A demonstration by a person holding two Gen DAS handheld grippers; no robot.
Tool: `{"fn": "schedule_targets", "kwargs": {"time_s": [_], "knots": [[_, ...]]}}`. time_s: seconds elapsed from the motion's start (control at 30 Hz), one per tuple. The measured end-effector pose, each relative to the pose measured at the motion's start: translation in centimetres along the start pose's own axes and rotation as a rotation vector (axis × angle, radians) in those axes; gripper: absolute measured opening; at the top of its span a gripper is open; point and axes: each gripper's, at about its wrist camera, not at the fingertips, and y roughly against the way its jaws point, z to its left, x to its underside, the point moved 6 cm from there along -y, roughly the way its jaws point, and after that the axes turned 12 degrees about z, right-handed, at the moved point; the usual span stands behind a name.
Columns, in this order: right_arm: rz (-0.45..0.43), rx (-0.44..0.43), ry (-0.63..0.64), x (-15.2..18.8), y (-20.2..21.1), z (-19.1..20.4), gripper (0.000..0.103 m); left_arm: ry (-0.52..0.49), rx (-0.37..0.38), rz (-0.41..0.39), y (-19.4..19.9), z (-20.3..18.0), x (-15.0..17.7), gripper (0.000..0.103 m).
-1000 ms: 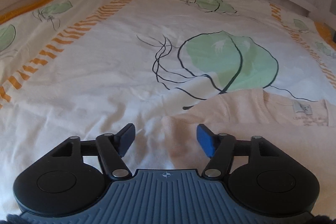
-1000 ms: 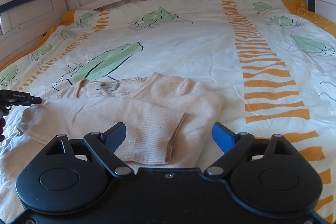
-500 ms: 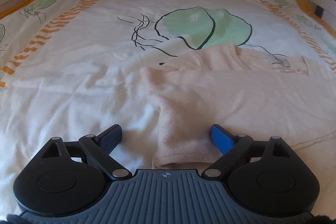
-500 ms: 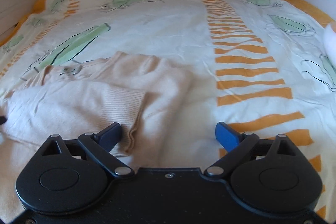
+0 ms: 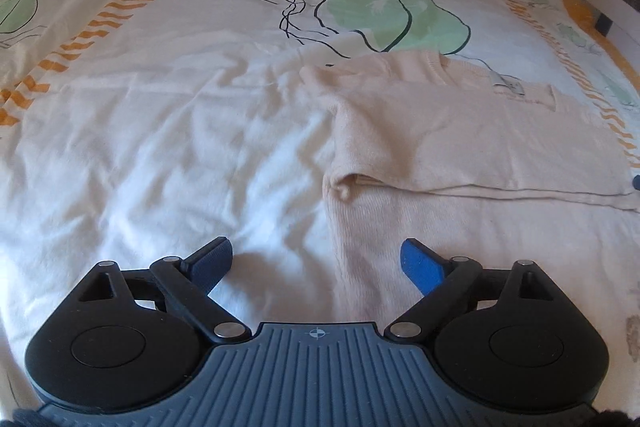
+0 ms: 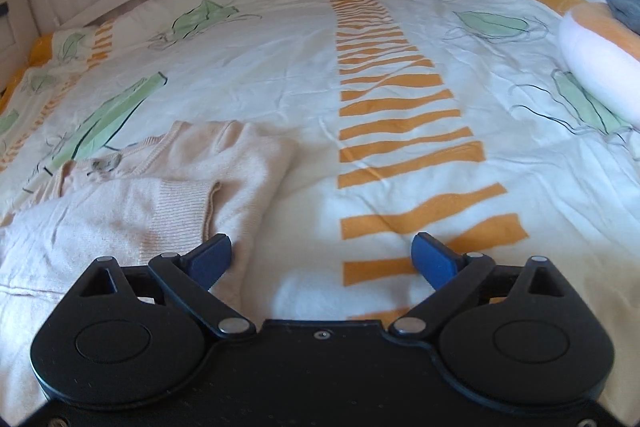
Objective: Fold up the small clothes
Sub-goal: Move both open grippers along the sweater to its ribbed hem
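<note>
Left wrist view: the left gripper [image 5: 316, 261] is spread wide, holding nothing, over the left edge of the peach sweater [image 5: 460, 131] on the bedspread [image 5: 160, 147]. A second ago it was narrower, near the shoulder; the sleeves now lie folded across.

Right wrist view: the right gripper [image 6: 322, 259], spread and empty, has drifted right, off the sweater [image 6: 168, 195]. A body fold likely follows.
</note>
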Motion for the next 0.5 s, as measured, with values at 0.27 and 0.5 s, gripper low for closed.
{"fn": "schedule_targets", "kwargs": {"time_s": [0.27, 0.5], "knots": [[0.038, -0.131, -0.105, 3.1, 5.0, 0.0, 0.098, 0.033, 0.110, -0.053, 5.7, -0.8, 3.6, 0.092], [0.116, -0.180, -0.092, 8.0, 9.9, 1.0, 0.102, 0.024, 0.170, -0.062, 8.0, -2.2, 6.8, 0.092]]}}
